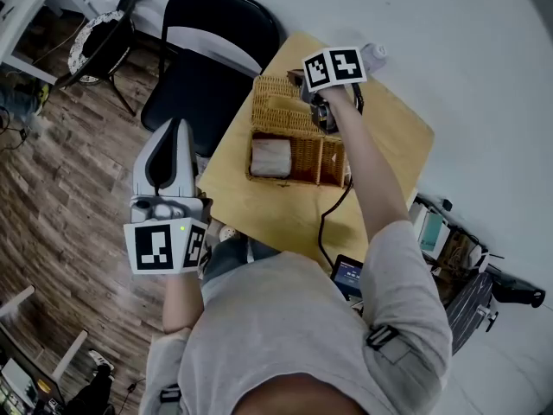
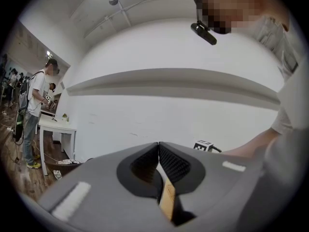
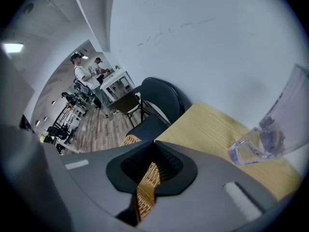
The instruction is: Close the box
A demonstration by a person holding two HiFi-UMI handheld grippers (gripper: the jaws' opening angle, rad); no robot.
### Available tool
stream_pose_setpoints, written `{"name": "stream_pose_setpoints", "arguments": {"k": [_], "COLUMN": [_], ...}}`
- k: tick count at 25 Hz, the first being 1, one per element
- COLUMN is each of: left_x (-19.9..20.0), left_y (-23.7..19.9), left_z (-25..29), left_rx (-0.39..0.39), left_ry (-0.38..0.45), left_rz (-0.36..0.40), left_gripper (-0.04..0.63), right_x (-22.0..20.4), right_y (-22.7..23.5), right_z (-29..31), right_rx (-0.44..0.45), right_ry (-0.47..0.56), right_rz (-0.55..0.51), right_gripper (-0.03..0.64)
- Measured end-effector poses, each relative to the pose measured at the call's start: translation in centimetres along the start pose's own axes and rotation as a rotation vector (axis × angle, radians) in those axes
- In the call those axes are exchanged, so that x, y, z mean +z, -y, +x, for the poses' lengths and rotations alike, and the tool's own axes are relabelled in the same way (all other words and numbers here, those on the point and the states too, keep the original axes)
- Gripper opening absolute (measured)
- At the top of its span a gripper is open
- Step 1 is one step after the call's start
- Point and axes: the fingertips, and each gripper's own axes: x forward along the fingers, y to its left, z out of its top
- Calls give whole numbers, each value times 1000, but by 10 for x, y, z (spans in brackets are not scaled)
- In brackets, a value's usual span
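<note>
A wicker box stands on the small wooden table with its lid tipped up at the far side. Something white lies inside it. My right gripper is at the lid's far right corner. In the right gripper view its jaws meet at the tips, and wicker shows through the gap behind them. My left gripper hangs off the table's left side, apart from the box. It is shut with nothing held.
A black chair stands against the table's far left. A clear plastic cup lies at the far table corner. A black cable runs over the near edge. A cart is on the right. People stand far off.
</note>
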Motion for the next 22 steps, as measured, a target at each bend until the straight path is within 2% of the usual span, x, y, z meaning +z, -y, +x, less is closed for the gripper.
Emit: {"name": "stream_pose_setpoints", "arguments": {"k": [22], "left_x": [28], "left_y": [12], "left_z": [-35], "left_rx": [-68], "left_ry": [72], "left_rz": [5], "left_gripper": [60], "right_x": [6], "right_y": [-49], "right_z": [-70], "right_rx": [-11], "right_ry": [160], "right_rz": [-53], "right_gripper": [15]}}
